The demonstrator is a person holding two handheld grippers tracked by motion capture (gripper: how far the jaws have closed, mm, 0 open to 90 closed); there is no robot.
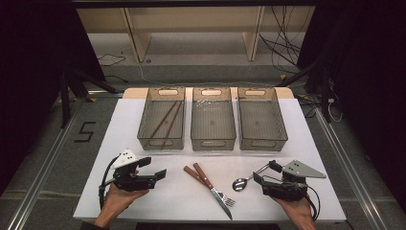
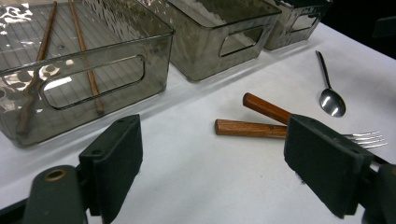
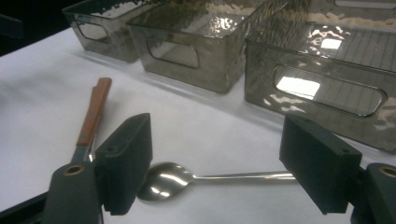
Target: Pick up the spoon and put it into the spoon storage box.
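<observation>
Right gripper (image 3: 215, 163) w/ jaws spread wide, holding nothing; spoon (image 3: 187, 179) lies flat on the white table (image 3: 42, 93) between them, bowl just beside one jaw, handle running toward the other; can't tell if touching. Left gripper (image 2: 212, 163) also wide open & empty, low over the table. Past it: knife (image 2: 266, 108) & fork (image 2: 250, 129) w/ wooden handles, crossing. Farther back, three smoky clear bins in a row; left bin (image 1: 161, 118) holds two chopsticks (image 1: 165, 120), middle bin (image 1: 213, 118) & right bin (image 1: 262, 118) near the far edge.
</observation>
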